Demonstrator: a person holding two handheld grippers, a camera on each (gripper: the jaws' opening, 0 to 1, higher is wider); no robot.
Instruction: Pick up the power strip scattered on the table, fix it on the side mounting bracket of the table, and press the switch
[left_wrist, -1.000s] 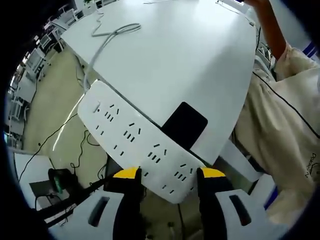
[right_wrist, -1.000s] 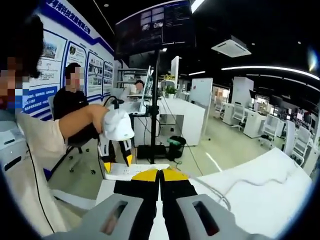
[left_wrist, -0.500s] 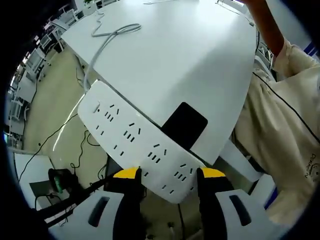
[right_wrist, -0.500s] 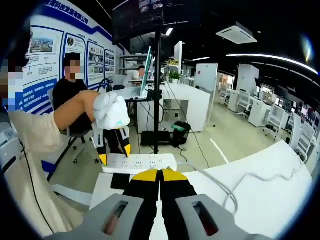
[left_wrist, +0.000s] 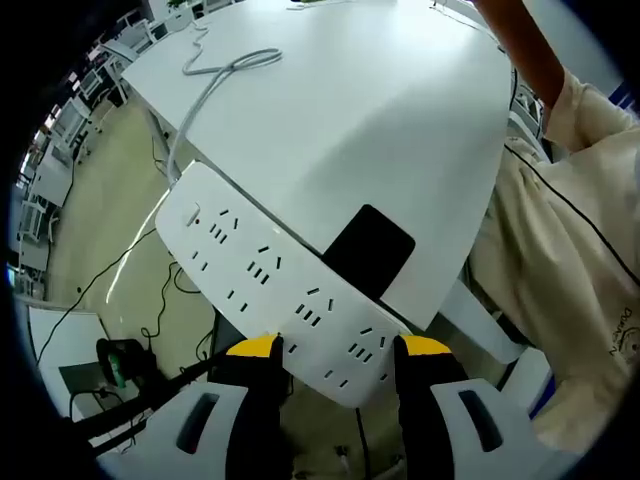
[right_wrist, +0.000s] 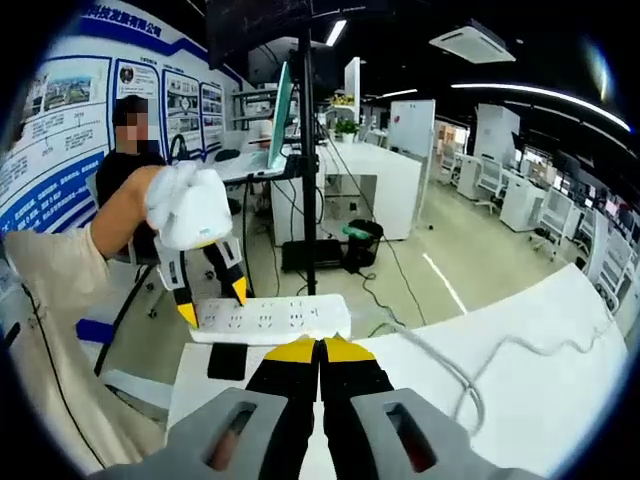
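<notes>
Open-plan office, white counter (left_wrist: 380, 110); left gripper (left_wrist: 335, 348) grips one end of the long white plastic power strip (left_wrist: 270, 280), held along the counter's side edge beside a black rectangular mounting bracket (left_wrist: 368, 250). Fixing step in hand. Right gripper (right_wrist: 320, 349), clenched empty, likely presses the switch next, once strip seats.

Left gripper (left_wrist: 338, 348): black fingers (left_wrist: 258, 400) with yellow tips, grey slotted base. Right gripper (right_wrist: 320, 350): identical construction. Person: cream short-sleeved shirt (left_wrist: 560, 260) with thin dark piping; white cover (right_wrist: 192, 208) over the left gripper's body.

Wall posters (right_wrist: 60, 110) carry print too small to read.
</notes>
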